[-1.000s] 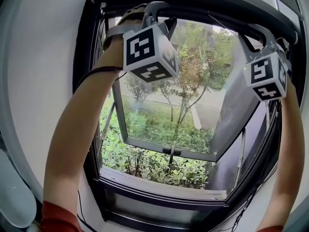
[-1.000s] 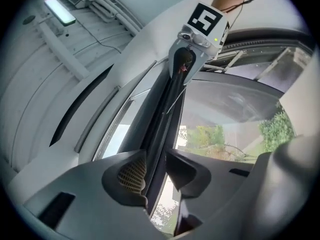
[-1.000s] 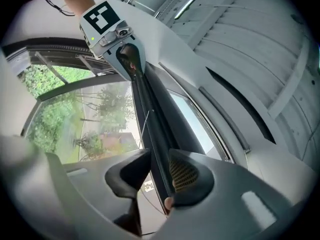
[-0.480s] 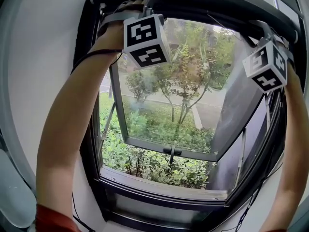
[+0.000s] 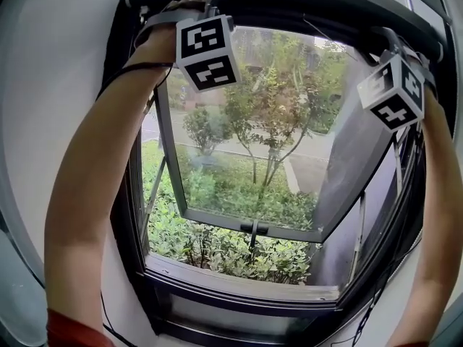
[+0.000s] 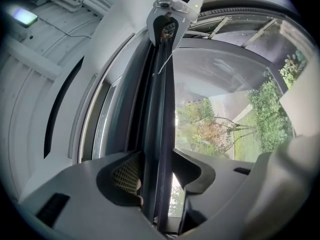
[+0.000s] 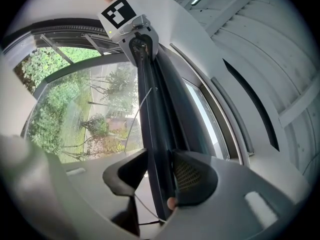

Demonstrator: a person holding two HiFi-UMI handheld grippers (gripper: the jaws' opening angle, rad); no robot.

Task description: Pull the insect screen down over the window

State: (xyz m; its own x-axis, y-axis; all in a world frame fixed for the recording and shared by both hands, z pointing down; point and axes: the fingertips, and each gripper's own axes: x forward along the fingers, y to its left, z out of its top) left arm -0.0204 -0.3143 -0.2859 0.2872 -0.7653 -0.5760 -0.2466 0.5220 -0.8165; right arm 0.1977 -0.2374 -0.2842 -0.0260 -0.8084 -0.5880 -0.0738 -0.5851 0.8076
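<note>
The insect screen's dark pull bar (image 5: 289,13) lies rolled up along the top of the window frame. My left gripper (image 5: 189,4) is raised to its left end. In the left gripper view the bar (image 6: 160,109) runs between the opening jaws of my left gripper (image 6: 159,171), with a slit of daylight beside the right jaw. My right gripper (image 5: 391,38) is at the bar's right end. In the right gripper view the bar (image 7: 155,124) passes between the jaws of my right gripper (image 7: 159,176), close to the mesh pad (image 7: 190,176); no firm squeeze shows.
Beyond the frame a glass sash (image 5: 246,226) is pushed outward, with trees and shrubs outside. The grey sill (image 5: 239,284) lies below. A white wall (image 5: 65,85) flanks the left side and the dark window frame (image 5: 416,215) the right.
Both arms have gone up, carrying the marker cubes closer to the top of the window frame. The grippers now sit up at the pull bar.
</note>
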